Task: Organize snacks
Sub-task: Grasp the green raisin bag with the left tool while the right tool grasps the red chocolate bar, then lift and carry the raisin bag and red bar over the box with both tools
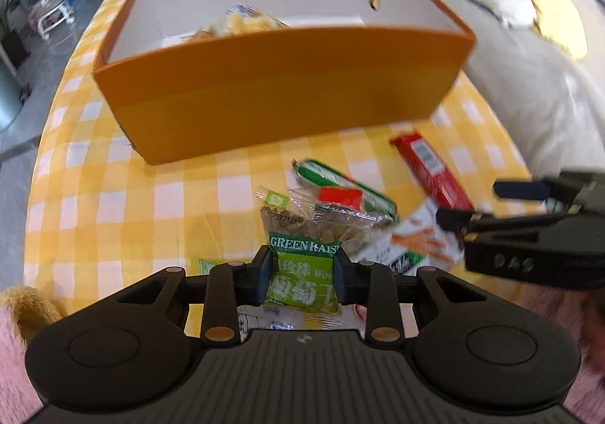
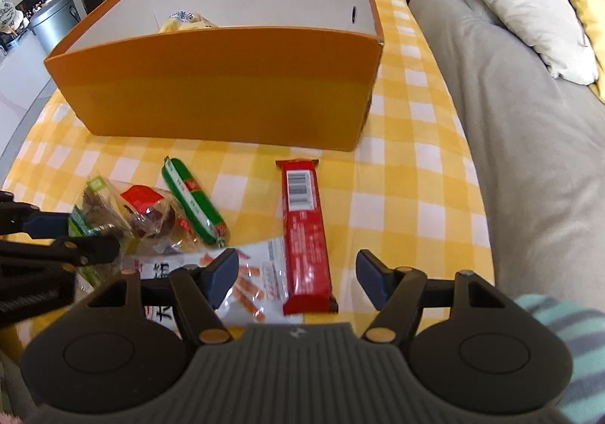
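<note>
My left gripper (image 1: 302,272) is shut on a green raisin packet (image 1: 302,269) and holds it above the yellow checked tablecloth (image 1: 113,178), short of the orange box (image 1: 272,83). The box holds a yellow snack bag (image 1: 242,23). My right gripper (image 2: 297,274) is open over the near end of a red bar (image 2: 304,235), jaws on either side of it. A green sausage (image 2: 194,201), a clear packet with a red label (image 2: 147,212) and a white packet with orange sticks (image 2: 249,284) lie to its left. The left gripper shows at the left edge (image 2: 68,238).
The orange box (image 2: 227,91) stands at the back of the table. A grey sofa (image 2: 510,121) with a cream cushion (image 2: 529,8) runs along the right side. A metal bin (image 2: 53,27), a plant and a water bottle stand beyond the table's left.
</note>
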Demonstrator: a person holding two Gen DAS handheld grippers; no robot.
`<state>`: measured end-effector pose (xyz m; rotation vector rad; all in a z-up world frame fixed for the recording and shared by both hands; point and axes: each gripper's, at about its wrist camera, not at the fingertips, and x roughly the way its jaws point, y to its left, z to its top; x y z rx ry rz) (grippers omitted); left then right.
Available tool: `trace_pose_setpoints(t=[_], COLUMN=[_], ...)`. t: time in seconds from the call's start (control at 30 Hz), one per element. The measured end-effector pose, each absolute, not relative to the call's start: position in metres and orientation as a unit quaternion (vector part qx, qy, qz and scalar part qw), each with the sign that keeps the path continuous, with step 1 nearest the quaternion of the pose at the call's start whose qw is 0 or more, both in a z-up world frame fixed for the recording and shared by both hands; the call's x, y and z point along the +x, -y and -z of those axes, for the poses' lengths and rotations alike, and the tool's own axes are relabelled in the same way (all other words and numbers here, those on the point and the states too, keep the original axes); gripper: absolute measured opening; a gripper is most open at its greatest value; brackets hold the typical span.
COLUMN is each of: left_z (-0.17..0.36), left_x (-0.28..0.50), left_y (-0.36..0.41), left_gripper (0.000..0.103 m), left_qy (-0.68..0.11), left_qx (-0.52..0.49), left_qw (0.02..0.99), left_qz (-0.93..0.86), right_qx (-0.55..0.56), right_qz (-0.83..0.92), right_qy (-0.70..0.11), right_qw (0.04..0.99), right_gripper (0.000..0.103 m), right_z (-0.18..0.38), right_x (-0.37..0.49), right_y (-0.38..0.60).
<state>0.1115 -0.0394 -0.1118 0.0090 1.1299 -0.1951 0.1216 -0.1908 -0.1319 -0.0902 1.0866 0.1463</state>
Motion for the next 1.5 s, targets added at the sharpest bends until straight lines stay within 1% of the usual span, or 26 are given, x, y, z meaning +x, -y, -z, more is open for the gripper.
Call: trace_pose_setpoints(t=[0.1, 0.23, 0.37, 0.47, 0.57, 0.63, 0.7, 0.9, 1.17, 1.5], left_z=[0.111, 0.112, 0.115, 0.116, 0.117, 0.117, 0.118, 0.118, 0.112, 0.096], left_x=[0.118, 0.123, 0.124, 0.125, 0.126, 0.127, 0.127, 0.126, 0.122, 0.113], left_y=[0.034, 0.030, 0.028, 0.027, 0.027, 0.028, 0.028, 0.028, 0.025, 0.023], left_gripper=[0.036, 0.036, 0.036, 0.036, 0.036, 0.036, 0.036, 0.036, 0.036, 0.036], left_qy=[-0.535, -0.539, -0.545, -0.549, -0.552, -0.553, -0.553, -0.554, -0.545, -0.527], left_qx=[-0.012, -0.028, -0.030, -0.033, -0.034, -0.033, -0.032, -0.033, -0.038, -0.045], left_qw=[0.841, 0.838, 0.835, 0.832, 0.830, 0.829, 0.829, 0.828, 0.834, 0.845], left_qz=[0.083, 0.079, 0.077, 0.078, 0.078, 0.078, 0.079, 0.079, 0.076, 0.075], right_qx=[-0.031, -0.017, -0.018, -0.011, -0.012, -0.018, -0.021, -0.034, -0.021, 0.036], right_qz=[-0.074, -0.076, -0.079, -0.080, -0.083, -0.085, -0.085, -0.084, -0.079, -0.075], right_qy=[-0.527, -0.538, -0.546, -0.548, -0.545, -0.542, -0.539, -0.537, -0.530, -0.528], right_qw=[0.846, 0.839, 0.834, 0.833, 0.834, 0.836, 0.838, 0.839, 0.844, 0.845], right_gripper=[0.060, 0.060, 0.051, 0.051, 0.047, 0.041, 0.023, 0.022, 0.022, 0.022], right_z=[0.141, 0.150, 0.158, 0.161, 0.164, 0.163, 0.163, 0.161, 0.153, 0.131], right_x=[0.131, 0.139, 0.145, 0.150, 0.152, 0.152, 0.151, 0.147, 0.140, 0.128], right_y=[0.193, 0.196, 0.194, 0.194, 0.193, 0.191, 0.190, 0.187, 0.191, 0.204])
